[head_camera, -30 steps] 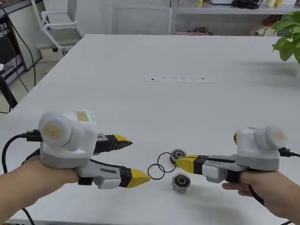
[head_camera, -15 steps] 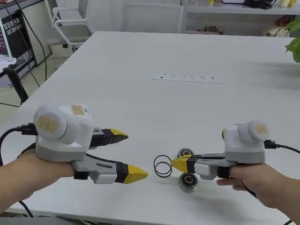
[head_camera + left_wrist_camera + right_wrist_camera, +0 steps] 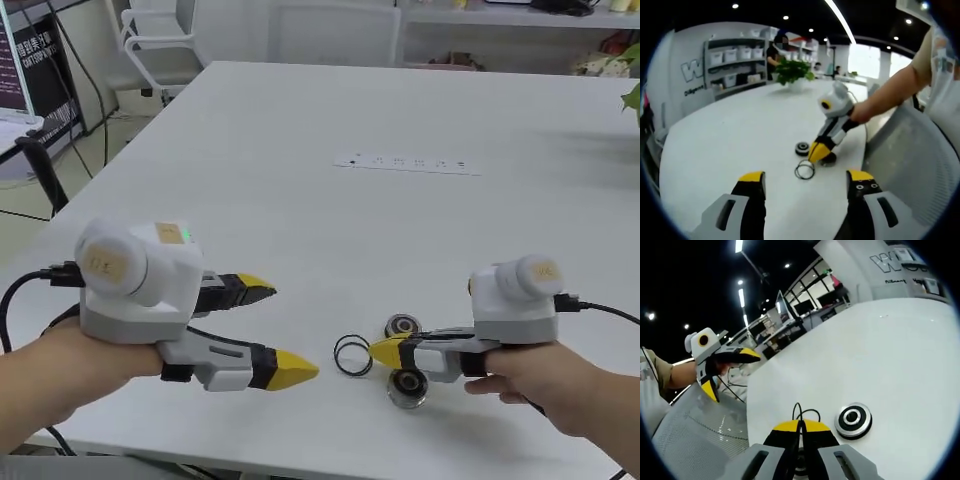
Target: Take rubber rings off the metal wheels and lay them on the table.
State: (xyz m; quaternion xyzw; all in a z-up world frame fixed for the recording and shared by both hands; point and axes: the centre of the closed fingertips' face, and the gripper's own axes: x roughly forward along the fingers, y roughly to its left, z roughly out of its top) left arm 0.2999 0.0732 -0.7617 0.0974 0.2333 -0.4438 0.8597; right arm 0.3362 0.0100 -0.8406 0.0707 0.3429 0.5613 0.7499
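Observation:
Two black rubber rings (image 3: 350, 356) lie overlapping on the white table (image 3: 330, 220), off the wheels. One metal wheel (image 3: 402, 326) sits just behind my right gripper (image 3: 379, 350). A second wheel (image 3: 408, 388) sits partly under its jaws. The right gripper is shut and its yellow tips reach the rings' right edge. From the right gripper view (image 3: 800, 425) the rings (image 3: 804, 413) loop just past the tips, and a wheel (image 3: 853, 419) lies to the right. My left gripper (image 3: 281, 331) hovers open left of the rings. In its own view (image 3: 806, 176) the rings (image 3: 805, 170) lie between the jaws.
A white strip with small marks (image 3: 407, 163) lies mid-table. Chairs (image 3: 160, 45) stand beyond the far left corner. A green plant (image 3: 632, 98) sits at the right edge. Cables trail from both grippers toward the near table edge.
The head camera has shifted, sliding the whole scene. The right gripper's shut tips have crept left toward the rings. Rings, wheels and the open left gripper keep their places.

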